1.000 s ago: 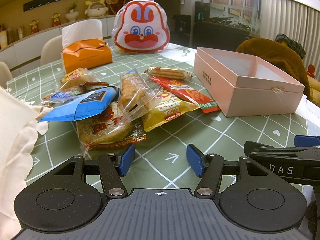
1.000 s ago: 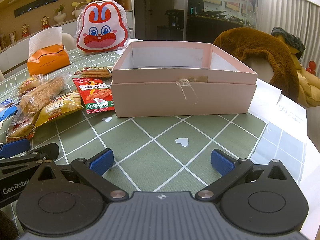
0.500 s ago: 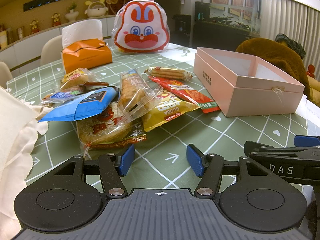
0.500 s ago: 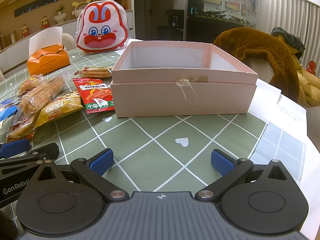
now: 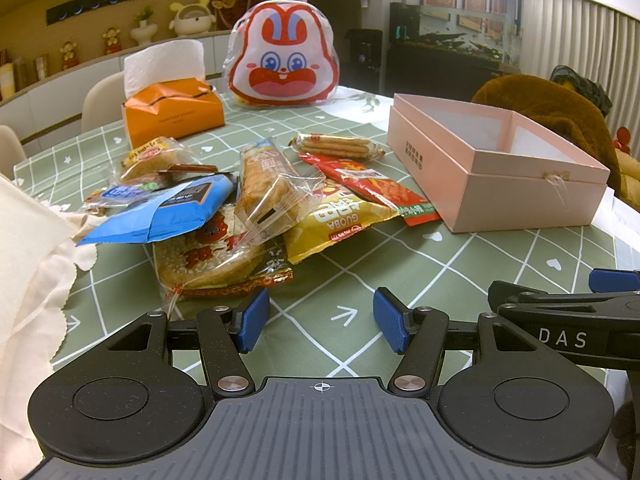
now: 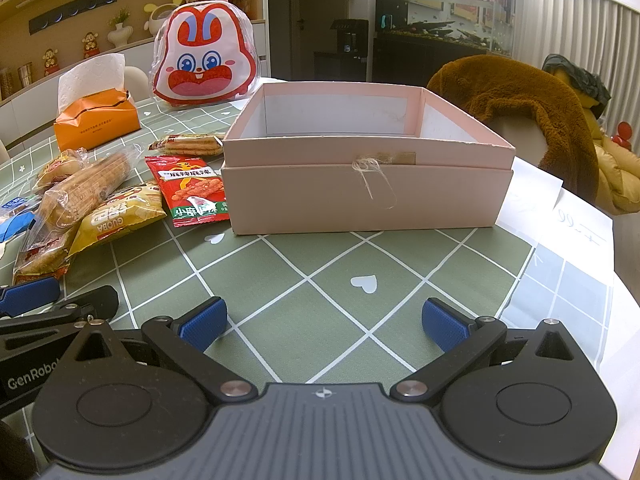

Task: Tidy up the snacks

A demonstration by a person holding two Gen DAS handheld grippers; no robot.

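While both spread, empty, the left hand-held gripper should pinch the near sesame-cake packet by its edge; the right hand-held gripper faces the pink box.

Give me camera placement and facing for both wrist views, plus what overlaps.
Left wrist: low over the green checked tablecloth, facing the snack pile; open left gripper in the foreground, the right gripper's body at the right edge.
Right wrist: low over the same cloth, facing the empty pink box head-on; open right gripper in the foreground, the left gripper's body at the left edge.
Shared: the pink box, snack pile, orange tissue box, rabbit-face bag.
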